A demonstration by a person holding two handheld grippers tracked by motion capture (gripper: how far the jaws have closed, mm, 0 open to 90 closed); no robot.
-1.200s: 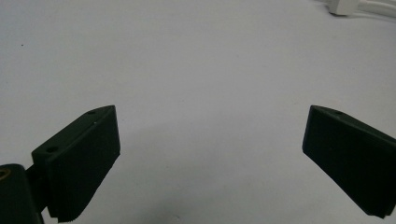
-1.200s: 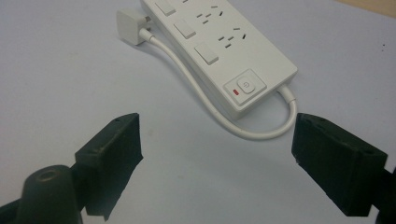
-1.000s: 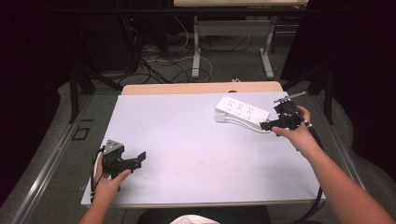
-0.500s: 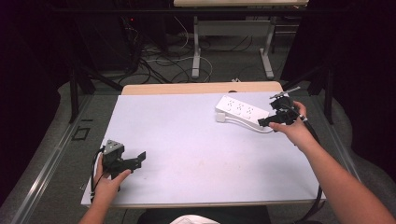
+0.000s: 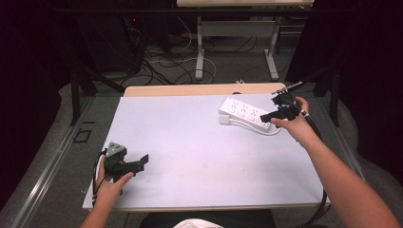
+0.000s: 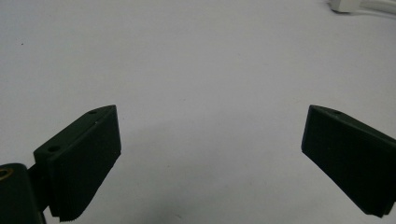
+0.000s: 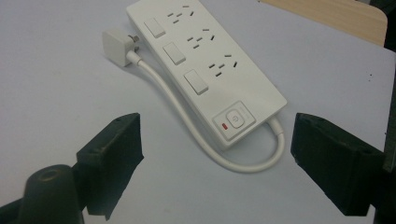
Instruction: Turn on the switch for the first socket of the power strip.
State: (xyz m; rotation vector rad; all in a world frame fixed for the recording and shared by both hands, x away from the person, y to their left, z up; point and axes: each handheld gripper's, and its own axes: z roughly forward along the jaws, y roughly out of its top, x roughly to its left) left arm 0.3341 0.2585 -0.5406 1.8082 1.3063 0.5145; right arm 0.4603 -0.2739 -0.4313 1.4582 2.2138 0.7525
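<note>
A white power strip [image 5: 244,113] [image 7: 205,65] with three sockets, three switches and a main button lies at the table's far right. Its cable [image 7: 196,137] loops along its near side to a white plug [image 5: 224,119] [image 7: 116,45] lying beside it. My right gripper [image 5: 267,116] [image 7: 217,161] hovers just right of the strip's button end, open, with nothing between its fingers [image 7: 114,149]. My left gripper [image 5: 140,161] [image 6: 210,158] rests near the front left corner, open, over bare table surface.
The pale table surface [image 5: 199,156] has a wooden strip [image 5: 190,89] along its far edge. Beyond it stand desk legs [image 5: 199,52] and floor cables [image 5: 166,61]. A dark frame post [image 5: 73,90] stands at the left.
My right hand and gripper have drifted slightly toward the far right, away from the power strip's end. The left gripper has stayed put.
</note>
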